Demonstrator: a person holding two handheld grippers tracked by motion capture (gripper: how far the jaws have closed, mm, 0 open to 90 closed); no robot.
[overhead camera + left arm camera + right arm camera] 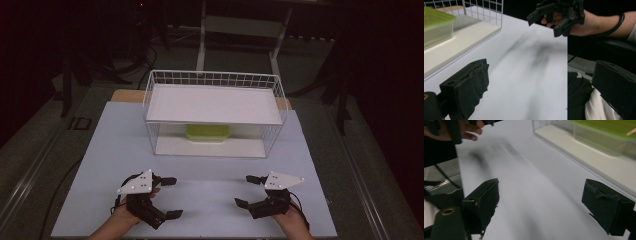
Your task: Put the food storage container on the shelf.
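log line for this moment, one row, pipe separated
left gripper: open, empty | right gripper: open, empty | both near table front edge | green-lidded container: lower shelf of wire rack | untouched

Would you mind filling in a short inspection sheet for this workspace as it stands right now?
Surface: pale table top, bare between the grippers and the rack.
Job's things: white wire rack at the far middle, with a white shelf board on top; a green-lidded clear container sits on the lower level, under the board.
Clutter: nothing seen.
Grippers: left gripper and right gripper both near the front edge, jaws wide apart, holding nothing.
Cables: a black cable trails off the table's left side; another loops at the right wrist.
Surroundings: dark room, table legs and a frame beyond the far edge.
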